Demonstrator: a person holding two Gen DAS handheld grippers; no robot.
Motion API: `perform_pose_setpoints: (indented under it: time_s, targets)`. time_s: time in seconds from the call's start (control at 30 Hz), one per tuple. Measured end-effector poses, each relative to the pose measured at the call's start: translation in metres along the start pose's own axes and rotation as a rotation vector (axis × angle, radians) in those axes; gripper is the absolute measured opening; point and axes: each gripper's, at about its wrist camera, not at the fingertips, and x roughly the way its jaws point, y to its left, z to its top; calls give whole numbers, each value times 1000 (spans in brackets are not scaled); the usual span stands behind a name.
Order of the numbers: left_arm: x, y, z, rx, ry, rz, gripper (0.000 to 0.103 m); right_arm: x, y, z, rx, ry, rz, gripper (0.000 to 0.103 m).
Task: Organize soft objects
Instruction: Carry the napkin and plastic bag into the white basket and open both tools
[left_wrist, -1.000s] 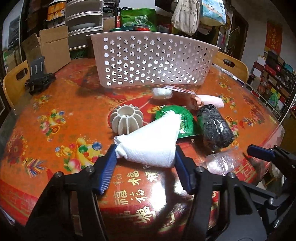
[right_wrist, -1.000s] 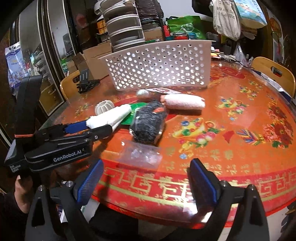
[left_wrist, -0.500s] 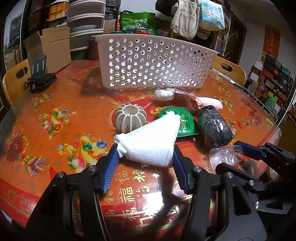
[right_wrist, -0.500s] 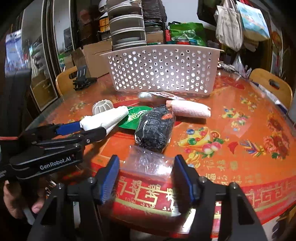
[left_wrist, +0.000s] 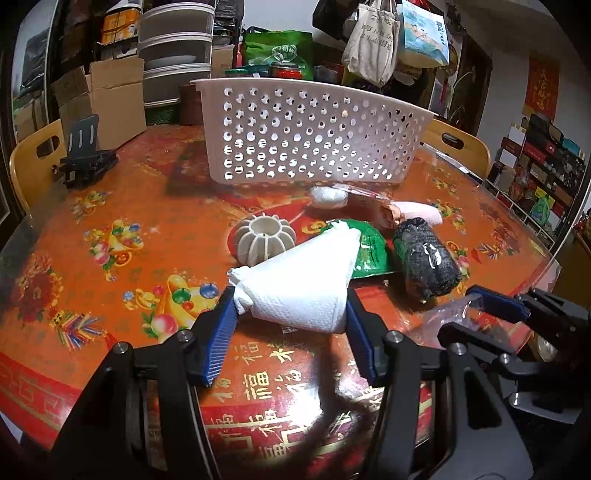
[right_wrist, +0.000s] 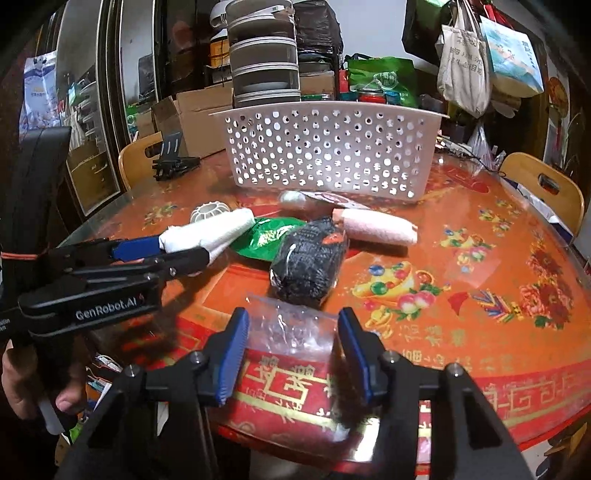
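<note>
the towel (left_wrist: 306, 284), a white folded wedge, sits clamped between your left fingers (left_wrist: 218, 332), both blue pads pressed into its wide end, just above the table (left_wrist: 110, 206). the clear bag (right_wrist: 291, 325) lies at the near table edge between your right fingers (right_wrist: 236, 343), which are closing on it; the pads sit against its sides and the plastic bunches between them. your left gripper (right_wrist: 162, 254) and right gripper (right_wrist: 291, 350) are side by side at this near edge, close but apart.

just past the bag lies the black roll (right_wrist: 310, 258), nearly touching it. behind that, the green pouch (right_wrist: 266, 236) lies flat under the towel's tip, and the pink roll (right_wrist: 380, 229) lies crosswise beyond the black roll. a ribbed white disc (left_wrist: 264, 240) stands left of the pouch. a small white bundle (left_wrist: 328, 195) rests near the foot of the basket (left_wrist: 314, 136).

the basket stands toward the far side, its perforated wall facing you, rim higher than everything on the table. the soft things crowd the strip between you and it. open tabletop runs wide on the left, up to a black stand (left_wrist: 86, 155) at the far left edge, and wide again on the right.
</note>
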Motion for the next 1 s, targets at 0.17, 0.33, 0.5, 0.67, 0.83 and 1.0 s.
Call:
perform_pose_setpoints:
  time_s: [0.17,0.33,0.5,0.67,0.83,1.0]
  targets:
    - [-5,-3,2,8,-8,2,54,-12,-7,0,15,-38,5,49]
    - [-20,-7,10,18,-51,7,54,-27,-14,7,29,-83,4,49]
    - [-28,-12,20,26,-70,11,54,-34,-22,14,33,-110,4,49]
    - [-38,-12,34,26,-97,18,54,-39,-34,33,38,-136,12,49]
    - [-46,-10,51,30,-128,24,53,-43,-46,53,43,-157,18,49]
    - [-49,-10,66,30,-139,17,53,-46,-51,74,26,-177,6,49]
